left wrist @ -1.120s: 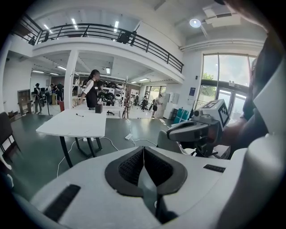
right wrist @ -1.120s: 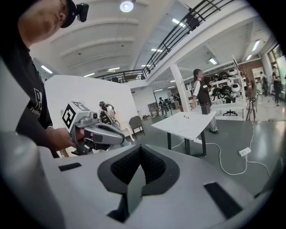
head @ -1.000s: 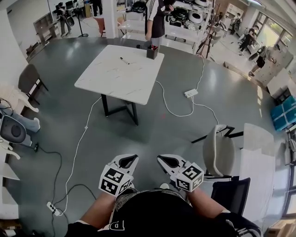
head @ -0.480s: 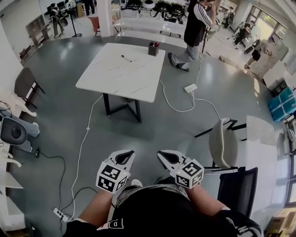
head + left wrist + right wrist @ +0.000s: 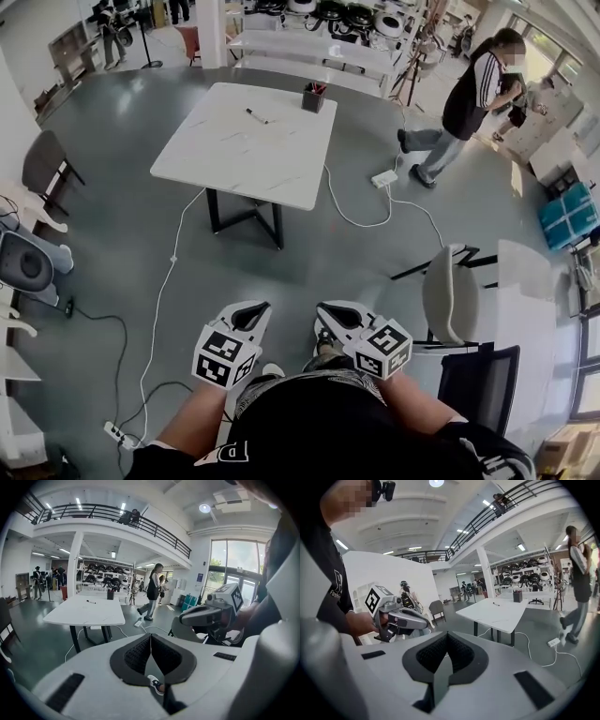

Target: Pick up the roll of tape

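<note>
- None of the three views shows a roll of tape. Nothing like it lies on the white table point(image 5: 246, 141), and I cannot tell whether it is out of sight or too small to read.
- On that table, far ahead of the person, only a dark marker point(image 5: 254, 116) towards the far side and a dark pen cup point(image 5: 313, 97) at the far right corner can be made out.
- The left gripper point(image 5: 255, 308) is held low, near the person's body and well apart from the table. Its own view shows the two dark pads pressed together with nothing between them.
- The right gripper point(image 5: 324, 310) is just beside it on the right, likewise closed tip to tip and empty in its own view.
- Between the grippers and the table lies grey floor. A white cable runs from the table's right side to a power strip point(image 5: 384, 178), and a pale chair point(image 5: 448, 302) stands at the near right.
- A passer-by point(image 5: 466, 103) walks at the far right, clear of the table.
- By my judgement the task has hardly begun: nothing is grasped and the roll is not located. All of it is left: reaching the roll, opening one pair of jaws, closing on the roll and lifting it.
</note>
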### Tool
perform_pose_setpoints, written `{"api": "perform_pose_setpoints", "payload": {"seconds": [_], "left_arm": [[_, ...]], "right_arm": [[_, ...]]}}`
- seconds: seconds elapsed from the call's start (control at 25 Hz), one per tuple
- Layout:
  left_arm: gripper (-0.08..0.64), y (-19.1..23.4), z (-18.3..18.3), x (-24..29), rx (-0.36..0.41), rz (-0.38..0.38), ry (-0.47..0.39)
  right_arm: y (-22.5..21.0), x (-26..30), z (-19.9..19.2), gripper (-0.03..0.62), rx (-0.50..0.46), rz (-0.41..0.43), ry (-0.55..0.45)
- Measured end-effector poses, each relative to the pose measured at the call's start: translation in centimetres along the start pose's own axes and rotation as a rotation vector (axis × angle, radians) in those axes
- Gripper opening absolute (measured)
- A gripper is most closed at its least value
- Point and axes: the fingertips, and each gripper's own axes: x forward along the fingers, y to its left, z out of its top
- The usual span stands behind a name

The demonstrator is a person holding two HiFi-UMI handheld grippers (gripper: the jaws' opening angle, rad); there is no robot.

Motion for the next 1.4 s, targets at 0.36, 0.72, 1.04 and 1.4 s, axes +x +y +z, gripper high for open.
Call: {"api": "perform_pose_setpoints", "payload": {"seconds": [0.36,0.72,1.04,1.4], "left_arm": [[0.020,2.9,3.6,3.8,-0.017,0.086,0.001],[0.020,4.2,8.0,11.6,-0.119,0.120,-0.026],[0.020,5.1,11.2,17.8,-0.130,0.190,-0.032],[0.020,4.4,12.5,20.5,-0.146,0.247,-0.024]], "right_arm": [[-6.5,2.4,3.6,0.003,-0.006,0.068,-0.032],[-15.7,2.8,5.9,0.003,0.003,0.110,-0.033],[-22.7,2.6,7.4,0.003,-0.010,0.166,-0.030],[-26.3,1.7,7.6,0.003,-0.004,0.207,-0.022]]}}
